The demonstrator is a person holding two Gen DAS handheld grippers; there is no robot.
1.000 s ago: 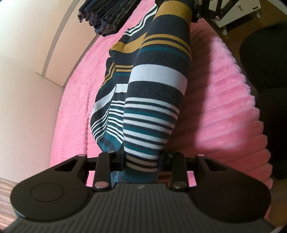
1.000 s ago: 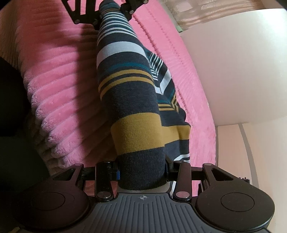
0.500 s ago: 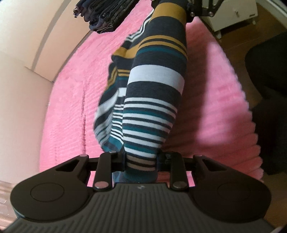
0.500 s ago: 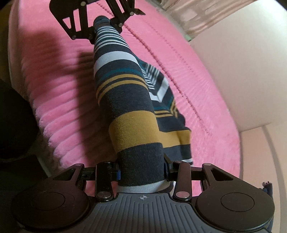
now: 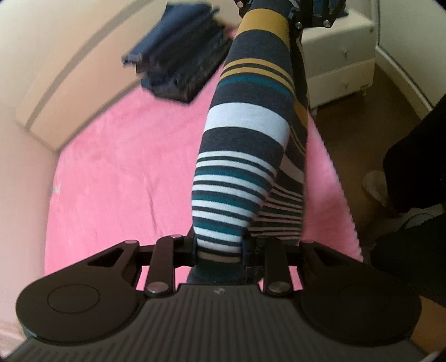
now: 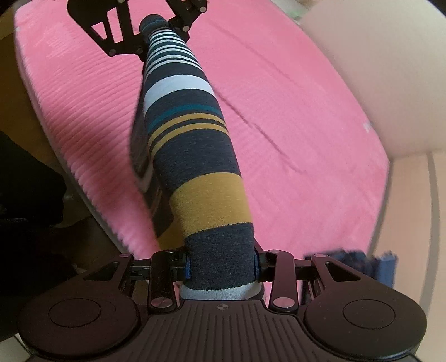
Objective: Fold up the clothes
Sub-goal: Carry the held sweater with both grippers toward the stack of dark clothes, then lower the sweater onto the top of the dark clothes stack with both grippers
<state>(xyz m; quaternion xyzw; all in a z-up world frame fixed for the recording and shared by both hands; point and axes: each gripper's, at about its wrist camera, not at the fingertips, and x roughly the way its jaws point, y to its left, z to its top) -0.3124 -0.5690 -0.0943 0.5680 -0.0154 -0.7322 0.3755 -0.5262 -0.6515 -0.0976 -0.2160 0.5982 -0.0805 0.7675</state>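
A striped garment (image 5: pixel 245 133) in navy, white, teal and mustard hangs stretched between my two grippers above the pink bed (image 5: pixel 117 172). My left gripper (image 5: pixel 220 247) is shut on its thin-striped end. My right gripper (image 6: pixel 221 267) is shut on its navy and mustard end (image 6: pixel 206 172). The rest of the cloth hangs below the stretched edge, clear of the bed. Each gripper shows in the other's view: the right gripper (image 5: pixel 295 14) at the top of the left view, the left gripper (image 6: pixel 156 30) at the top of the right view.
A stack of folded dark clothes (image 5: pixel 178 64) lies on the bed by the headboard (image 5: pixel 69 78); it also shows in the right wrist view (image 6: pixel 359 261). A white drawer unit (image 5: pixel 337 58) stands on the brown floor beside the bed. The pink bed (image 6: pixel 292 117) spreads below.
Both grippers have risen with the garment. It has lifted off the bed and now hangs free. The views have swung, so the folded stack and the drawer unit show more.
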